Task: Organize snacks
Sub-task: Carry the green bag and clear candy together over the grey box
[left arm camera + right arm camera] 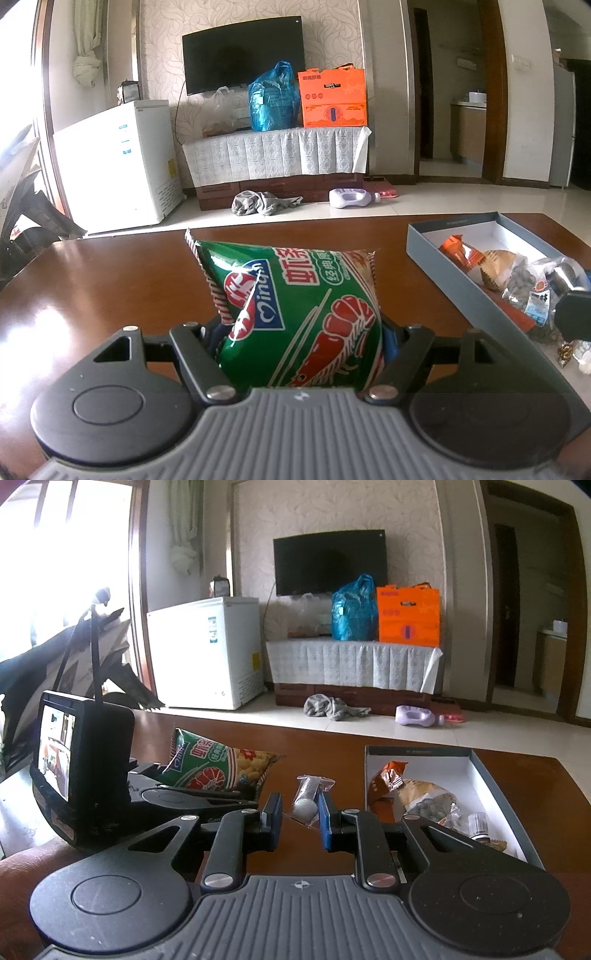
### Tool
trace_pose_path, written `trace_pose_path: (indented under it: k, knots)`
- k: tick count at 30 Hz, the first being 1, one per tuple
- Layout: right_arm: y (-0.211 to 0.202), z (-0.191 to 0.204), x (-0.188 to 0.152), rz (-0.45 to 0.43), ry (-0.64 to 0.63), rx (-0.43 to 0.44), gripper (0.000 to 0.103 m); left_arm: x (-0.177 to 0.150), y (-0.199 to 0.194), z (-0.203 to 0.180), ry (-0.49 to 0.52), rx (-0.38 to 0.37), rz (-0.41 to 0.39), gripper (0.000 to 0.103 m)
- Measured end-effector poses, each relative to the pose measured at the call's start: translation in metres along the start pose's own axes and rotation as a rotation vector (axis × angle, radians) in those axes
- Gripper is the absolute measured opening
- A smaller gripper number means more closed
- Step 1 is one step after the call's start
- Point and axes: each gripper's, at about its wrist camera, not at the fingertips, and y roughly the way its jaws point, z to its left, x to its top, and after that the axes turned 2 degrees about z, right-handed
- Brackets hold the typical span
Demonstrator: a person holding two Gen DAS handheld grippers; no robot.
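A puffy green shrimp-chip bag sits between the fingers of my left gripper, which is shut on it above the brown table. In the right wrist view the same bag shows at the left, held in the left gripper's black body. My right gripper is shut on a small clear packet with a white round piece inside, held over the table. To the right lies an open grey box holding an orange packet and several other snack bags.
The grey box lies at the table's right side, with loose packets beside its near end. Beyond the table's far edge are tiled floor, a white freezer, a cloth-covered TV stand, a grey rag and a purple bottle.
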Motion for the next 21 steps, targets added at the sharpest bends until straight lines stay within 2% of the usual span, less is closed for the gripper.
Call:
trace_pose_path:
  k: [21]
  knots:
    - [-0.002, 0.003, 0.004, -0.011, 0.006, -0.016, 0.022, 0.006, 0.004, -0.015, 0.000, -0.007, -0.008, 0.074]
